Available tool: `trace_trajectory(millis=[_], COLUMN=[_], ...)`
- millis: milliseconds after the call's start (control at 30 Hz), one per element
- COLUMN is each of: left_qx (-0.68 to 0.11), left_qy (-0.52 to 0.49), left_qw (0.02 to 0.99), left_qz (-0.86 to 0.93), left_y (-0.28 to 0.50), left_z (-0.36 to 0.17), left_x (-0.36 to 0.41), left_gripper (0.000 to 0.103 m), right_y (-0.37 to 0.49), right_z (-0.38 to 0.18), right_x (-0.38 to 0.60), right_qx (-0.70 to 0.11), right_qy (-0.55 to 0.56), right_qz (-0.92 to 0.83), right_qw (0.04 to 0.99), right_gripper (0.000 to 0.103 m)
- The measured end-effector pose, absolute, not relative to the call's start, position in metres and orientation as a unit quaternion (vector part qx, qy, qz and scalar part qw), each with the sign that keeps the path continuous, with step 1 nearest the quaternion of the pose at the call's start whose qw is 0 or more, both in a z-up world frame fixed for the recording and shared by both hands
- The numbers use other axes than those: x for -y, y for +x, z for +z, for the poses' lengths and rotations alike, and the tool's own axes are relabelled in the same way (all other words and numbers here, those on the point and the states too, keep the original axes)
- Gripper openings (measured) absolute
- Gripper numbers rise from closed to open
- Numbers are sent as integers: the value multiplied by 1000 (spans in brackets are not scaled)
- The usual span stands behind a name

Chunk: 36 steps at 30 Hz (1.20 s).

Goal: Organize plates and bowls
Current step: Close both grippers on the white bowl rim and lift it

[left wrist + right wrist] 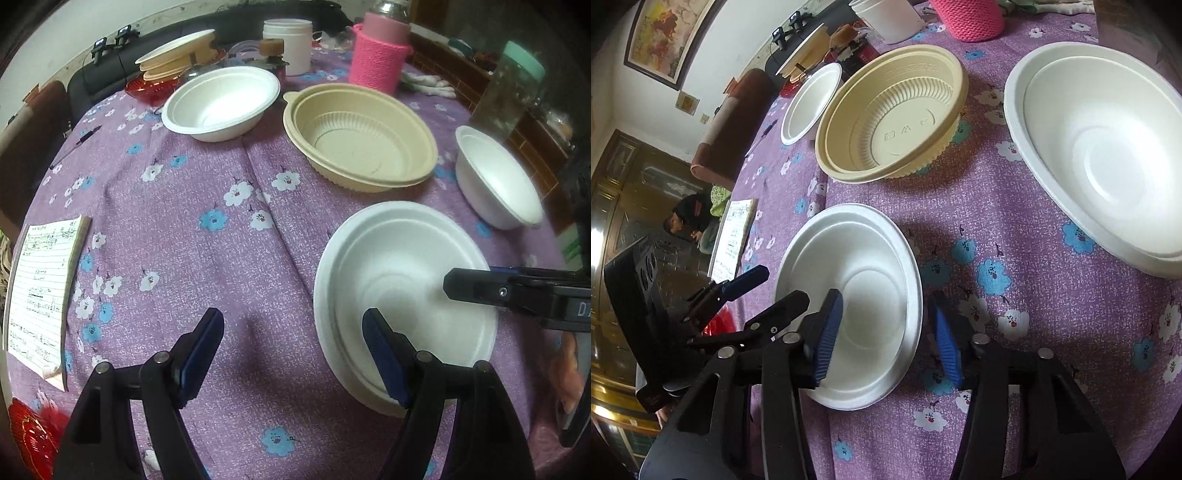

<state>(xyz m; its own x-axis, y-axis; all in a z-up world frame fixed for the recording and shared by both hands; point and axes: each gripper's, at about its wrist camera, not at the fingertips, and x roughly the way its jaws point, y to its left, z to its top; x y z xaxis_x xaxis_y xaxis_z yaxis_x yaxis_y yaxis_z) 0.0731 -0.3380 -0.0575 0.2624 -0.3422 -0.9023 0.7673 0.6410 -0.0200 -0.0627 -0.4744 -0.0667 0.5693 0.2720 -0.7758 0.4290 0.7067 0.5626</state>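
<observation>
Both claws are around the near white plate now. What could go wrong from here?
1. The right claw straddles the rim of the white plate, and the left claw crowds the same plate; they may collide.
2. A one-sided rim pinch could tip the light plate.
3. The tablecloth is creased; dragging could bunch it toward the beige bowl.

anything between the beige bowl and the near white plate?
Nothing: only bare purple cloth separates the beige bowl from the plate. Clearest in the right wrist view; the left wrist view agrees.
</observation>
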Motion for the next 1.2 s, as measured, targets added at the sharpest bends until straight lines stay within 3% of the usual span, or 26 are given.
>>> trace_trajectory(millis=[67,133,367,400,467,600,867,1200], left_qx=[-494,-498,-506,-504,-503,-502,-502,-500], left_qy=[218,214,214,216,223,217,184,170], left_qw=[761,759,755,756,755,752,749,755], left_qz=[-361,-361,-359,-358,-357,-369,-392,-389], left_y=[75,76,76,75,72,69,68,69], left_z=[-61,-63,-71,-72,-75,-76,-75,-75], left_x=[339,340,343,343,346,347,345,344], left_gripper=[77,77,77,75,57,47,17,17], right_y=[-62,-61,-52,-51,-50,-49,-49,-50], right_z=[-69,-71,-83,-83,-84,-85,-85,-89], right_x=[474,472,469,469,469,470,469,474], right_qx=[-463,-466,-479,-480,-480,-476,-464,-442], right_qy=[381,378,375,372,368,370,365,384], right_qz=[-52,-52,-60,-61,-65,-63,-72,-66], right_qw=[799,798,791,792,793,795,804,808], right_gripper=[46,37,26,21,16,13,10,10])
